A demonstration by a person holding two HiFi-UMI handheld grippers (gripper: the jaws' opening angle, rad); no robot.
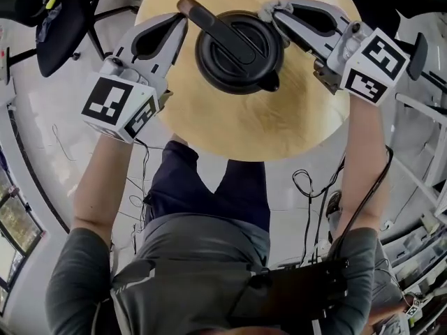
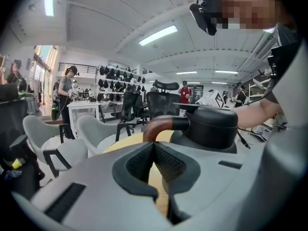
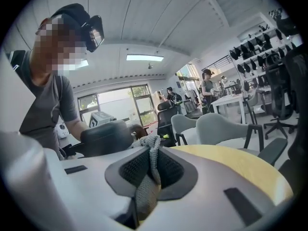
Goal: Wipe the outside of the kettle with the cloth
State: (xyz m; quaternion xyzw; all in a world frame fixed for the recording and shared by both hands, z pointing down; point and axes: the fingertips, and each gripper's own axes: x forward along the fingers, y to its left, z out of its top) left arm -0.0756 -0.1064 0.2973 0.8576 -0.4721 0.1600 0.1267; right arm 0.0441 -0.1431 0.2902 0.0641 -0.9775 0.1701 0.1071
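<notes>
- While no streak or wiped patch shows on it, the black, round, domed-lid kettle (image 1: 237,51) stands upright on the round, pale wooden table (image 1: 265,131).
- Curved kettle handle, black with a brown end (image 1: 209,23): it reaches out from the kettle's lid toward the left gripper.
- Grey knitted cloth (image 1: 272,7): a bunched fold is pinched between the jaws of the right gripper (image 1: 274,14). It sits at the kettle's upper right shoulder, touching or just beside it; contact cannot be confirmed.
- Left gripper (image 1: 183,19): the jaws are pressed together on nothing. The tips are just beside the handle's brown end, on the kettle's left.
- Progress, by judgement: the cloth is in grip and at the kettle, so the preparatory part is done.
- Remaining, by judgement: most or all of the kettle's outer wall, including the spout side nearest the person.
</notes>
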